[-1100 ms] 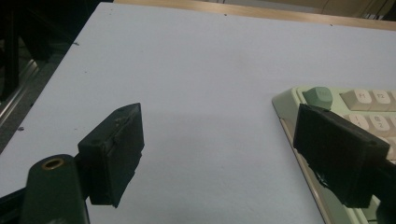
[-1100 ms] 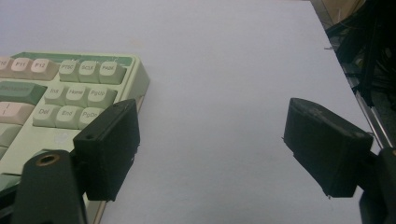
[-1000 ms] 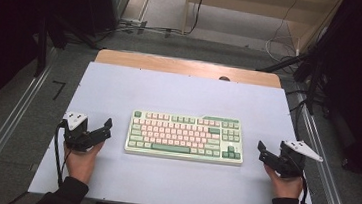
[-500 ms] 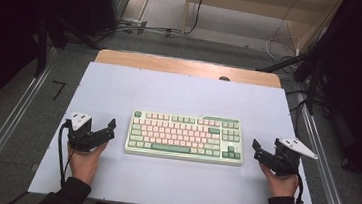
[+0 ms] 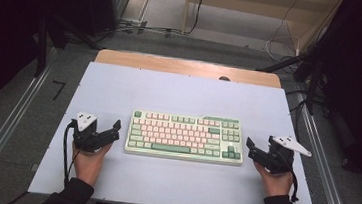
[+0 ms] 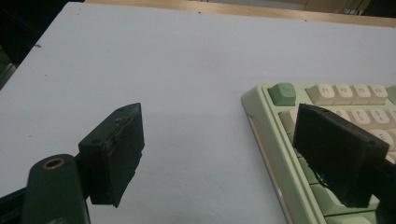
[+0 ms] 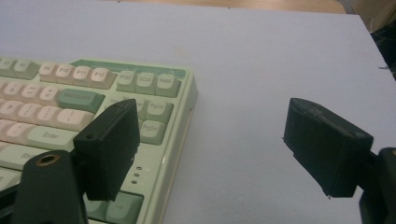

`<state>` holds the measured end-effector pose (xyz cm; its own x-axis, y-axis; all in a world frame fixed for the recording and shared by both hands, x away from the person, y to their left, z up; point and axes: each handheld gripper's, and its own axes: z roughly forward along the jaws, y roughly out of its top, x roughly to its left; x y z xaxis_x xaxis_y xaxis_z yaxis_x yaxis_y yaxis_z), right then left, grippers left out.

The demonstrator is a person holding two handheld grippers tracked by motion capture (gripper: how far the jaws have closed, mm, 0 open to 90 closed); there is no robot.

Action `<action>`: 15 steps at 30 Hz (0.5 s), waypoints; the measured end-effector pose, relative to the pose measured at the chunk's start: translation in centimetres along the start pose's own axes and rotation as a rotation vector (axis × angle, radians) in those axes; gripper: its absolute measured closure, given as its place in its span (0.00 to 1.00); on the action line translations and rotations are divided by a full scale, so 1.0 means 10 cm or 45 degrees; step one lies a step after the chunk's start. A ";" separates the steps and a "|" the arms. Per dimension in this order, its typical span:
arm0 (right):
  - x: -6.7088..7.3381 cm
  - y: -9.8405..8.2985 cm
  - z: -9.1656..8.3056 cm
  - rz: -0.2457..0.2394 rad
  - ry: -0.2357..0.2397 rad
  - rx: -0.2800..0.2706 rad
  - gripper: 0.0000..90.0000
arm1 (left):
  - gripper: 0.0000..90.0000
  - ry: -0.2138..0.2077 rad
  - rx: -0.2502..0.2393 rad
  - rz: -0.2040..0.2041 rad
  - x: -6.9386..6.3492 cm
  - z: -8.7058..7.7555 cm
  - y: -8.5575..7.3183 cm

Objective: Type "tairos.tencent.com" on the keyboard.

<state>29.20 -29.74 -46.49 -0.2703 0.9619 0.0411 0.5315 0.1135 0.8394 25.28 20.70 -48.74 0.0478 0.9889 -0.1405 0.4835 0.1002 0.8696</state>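
— From above, what am I doing with the keyboard (image 5: 185, 136)?

— You are holding it between your two tools without touching it. It is lying flat near the middle of the pale table (image 5: 180, 92), long side toward you. Your left gripper (image 5: 108, 129) is sitting just beside its left end, and your right gripper (image 5: 254, 150) is sitting just beside its right end. Both of your hands are resting low on the table, wrists toward the near edge.

— And along the left gripper?

— Your left gripper (image 6: 219, 158) is standing with its jaws wide apart and nothing between them but bare table. One jaw is hanging over the keyboard's (image 6: 327, 95) left corner, in front of the green key and the first row of pale keys; the other is over the open table. Whether that jaw is touching the keys, I cannot tell.

— Along the right one?

— Your right gripper (image 7: 215, 149) is also gaping, gripping nothing. One jaw is hovering in front of the keyboard's (image 7: 93, 88) right-hand keys, the other is out over the table, and the keyboard's right edge is running between them.
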 end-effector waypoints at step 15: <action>0.27 0.06 0.11 -0.060 0.076 0.020 0.18 | 0.19 -0.034 -0.003 0.019 -0.13 0.04 0.01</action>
<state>29.72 -26.83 -46.48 -0.3425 0.9389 0.0340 0.5293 0.1630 0.8326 25.63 19.42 -48.62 0.0785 0.9870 -0.1405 0.4804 0.0860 0.8728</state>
